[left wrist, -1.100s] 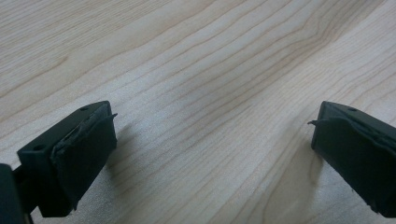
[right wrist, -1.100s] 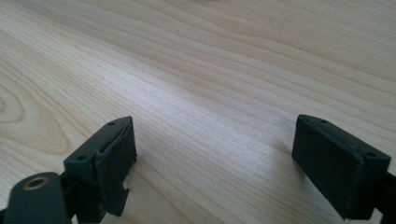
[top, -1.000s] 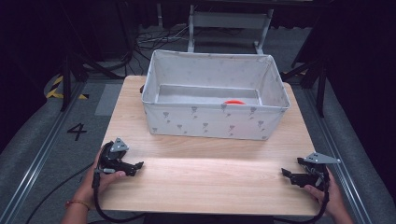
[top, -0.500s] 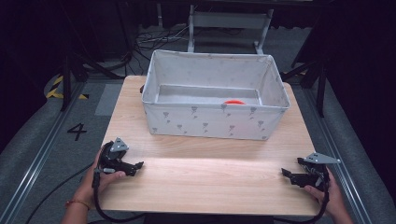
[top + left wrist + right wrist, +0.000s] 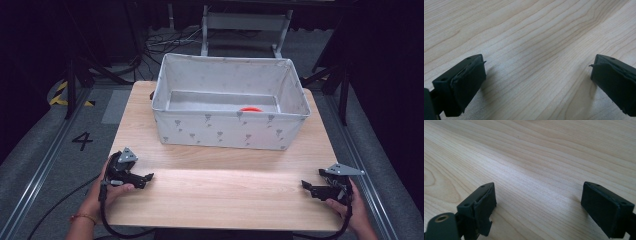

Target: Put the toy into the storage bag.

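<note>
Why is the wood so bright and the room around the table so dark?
In the high view, light falls on the table and the fabric bin, leaving the floor and background nearly black. In the left gripper view, the fingers are close and a bit soft, casting faint shadows on the grain. In the right gripper view, a pale sheen crosses the wood between the fingers.

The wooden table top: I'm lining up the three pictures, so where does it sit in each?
High view: the wooden table top spans the middle and lower picture, under the fabric bin.
Left gripper view: bare wood behind the open jaws.
Right gripper view: bare wood likewise.
Shared landmark: the pale wood grain.
</note>
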`<state>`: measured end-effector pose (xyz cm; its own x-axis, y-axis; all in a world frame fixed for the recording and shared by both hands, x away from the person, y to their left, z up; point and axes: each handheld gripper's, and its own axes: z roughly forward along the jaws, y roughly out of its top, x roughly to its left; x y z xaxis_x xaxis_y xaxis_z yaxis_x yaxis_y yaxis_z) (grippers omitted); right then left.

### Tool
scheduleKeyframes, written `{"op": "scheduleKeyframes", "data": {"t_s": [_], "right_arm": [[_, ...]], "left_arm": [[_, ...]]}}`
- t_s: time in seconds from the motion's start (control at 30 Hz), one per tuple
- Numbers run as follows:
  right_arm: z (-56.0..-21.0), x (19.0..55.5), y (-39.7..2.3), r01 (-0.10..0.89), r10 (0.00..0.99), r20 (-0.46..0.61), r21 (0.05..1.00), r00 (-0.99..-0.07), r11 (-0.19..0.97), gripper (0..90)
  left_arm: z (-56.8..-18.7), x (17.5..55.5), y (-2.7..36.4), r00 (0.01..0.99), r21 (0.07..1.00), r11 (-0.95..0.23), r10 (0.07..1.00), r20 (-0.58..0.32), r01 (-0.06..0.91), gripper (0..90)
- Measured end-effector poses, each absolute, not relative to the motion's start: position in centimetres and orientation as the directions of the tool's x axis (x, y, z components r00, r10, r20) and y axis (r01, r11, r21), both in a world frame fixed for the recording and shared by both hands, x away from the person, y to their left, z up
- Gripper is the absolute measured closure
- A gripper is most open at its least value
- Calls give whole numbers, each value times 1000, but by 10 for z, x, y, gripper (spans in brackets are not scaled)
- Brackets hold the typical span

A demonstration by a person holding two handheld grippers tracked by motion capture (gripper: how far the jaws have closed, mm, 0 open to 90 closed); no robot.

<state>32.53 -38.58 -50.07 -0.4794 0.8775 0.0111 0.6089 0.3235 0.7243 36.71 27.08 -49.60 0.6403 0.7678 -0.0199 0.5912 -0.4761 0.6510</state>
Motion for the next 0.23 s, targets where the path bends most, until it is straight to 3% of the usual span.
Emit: {"op": "scheduleKeyframes", "data": {"t_s": [0.23], "right_arm": [[-501,325,-386,610,878,11,724,-478,323,128]], "left_arm": [[-496,367,270,637,653,-473,770,-20,591,2]]}}
